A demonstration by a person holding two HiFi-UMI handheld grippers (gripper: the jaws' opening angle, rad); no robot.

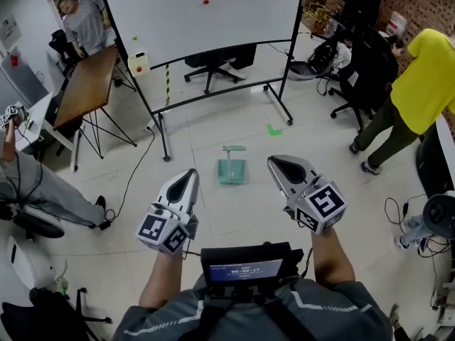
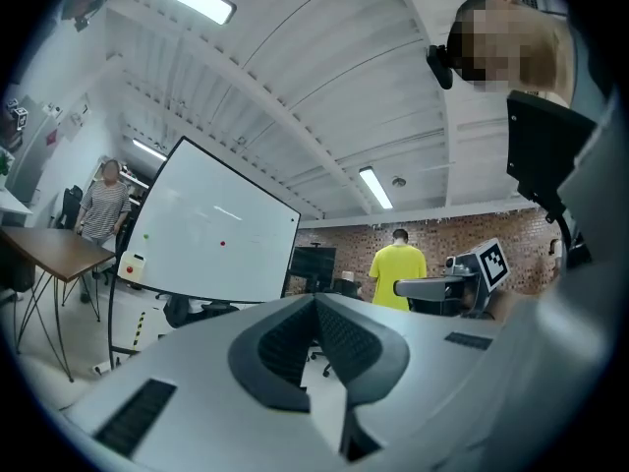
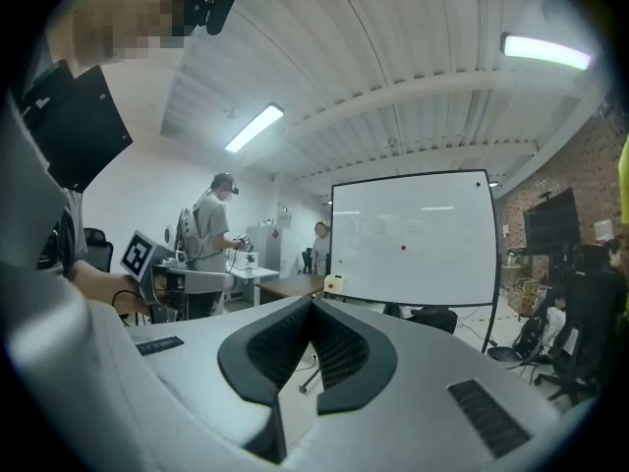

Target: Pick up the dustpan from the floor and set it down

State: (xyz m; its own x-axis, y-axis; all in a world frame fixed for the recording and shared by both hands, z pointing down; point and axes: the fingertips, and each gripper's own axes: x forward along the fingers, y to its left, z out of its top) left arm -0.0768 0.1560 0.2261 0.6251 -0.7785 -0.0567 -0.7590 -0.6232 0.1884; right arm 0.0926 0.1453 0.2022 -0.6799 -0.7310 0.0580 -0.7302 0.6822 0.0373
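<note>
A teal dustpan (image 1: 232, 170) with an upright handle stands on the pale tiled floor in the head view, ahead of me and between my two grippers. My left gripper (image 1: 190, 175) is held to its left, above the floor and apart from it. Its jaws are shut with nothing between them, as the left gripper view (image 2: 316, 308) also shows. My right gripper (image 1: 279, 163) hovers to the dustpan's right, likewise shut and empty, with its pads (image 3: 334, 347) pressed together. Both grippers point level into the room.
A whiteboard on a wheeled stand (image 1: 199, 13) stands beyond the dustpan, with an office chair (image 1: 213, 66) behind it. A wooden table (image 1: 85, 84) is at the left. A person in yellow (image 1: 419, 91) stands at the right. A cable (image 1: 135, 169) and green tape (image 1: 274, 129) lie on the floor.
</note>
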